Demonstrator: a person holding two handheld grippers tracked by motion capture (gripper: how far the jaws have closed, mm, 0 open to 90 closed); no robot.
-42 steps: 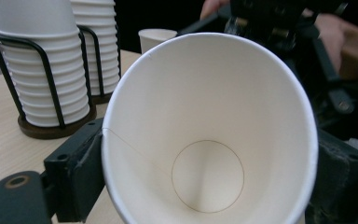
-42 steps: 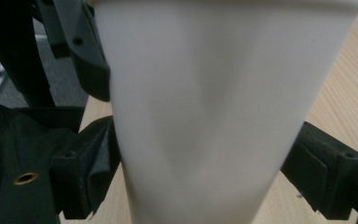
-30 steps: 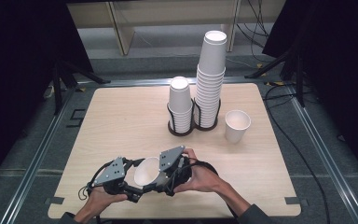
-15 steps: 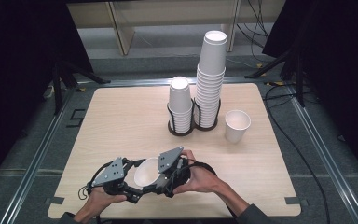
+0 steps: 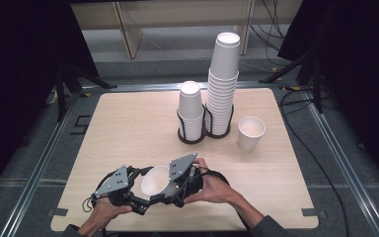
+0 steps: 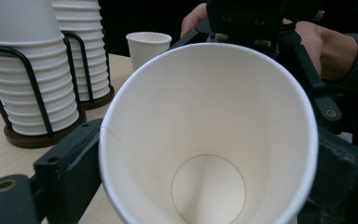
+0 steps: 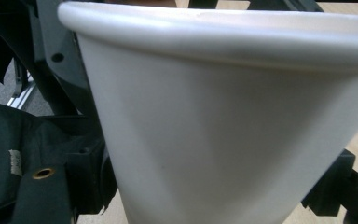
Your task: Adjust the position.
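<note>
- A white paper cup (image 5: 155,181) sits between the two claws at the lower centre of the high view, above the near edge of the table (image 5: 128,128), its mouth tipped up toward the camera.
- The left claw (image 5: 139,195) is at the lower left of the cup in that view. In the left gripper view its black jaws stand on either side of the cup (image 6: 205,140), one at the lower left and one at the right edge of the frame.
- Its jaws have just been opening with the cup between them; they look to lie against the cup wall, though whether the pads press or merely rest there cannot be told from this close angle.
- The right claw (image 5: 177,183) is at the right of the cup in the high view, with the person's right hand (image 5: 212,187) wrapped around its body.
- In the right gripper view the cup wall (image 7: 223,130) is very close, black jaw parts flanking it at lower left and lower right; the jaws appear clamped on the cup.
- At the upper centre of the high view two wire holders carry a short stack of cups (image 5: 191,111) and, just beside it, a tall stack of cups (image 5: 222,84).
- A single cup (image 5: 251,133) stands upright to the right of the stacks, apart from them.
</note>
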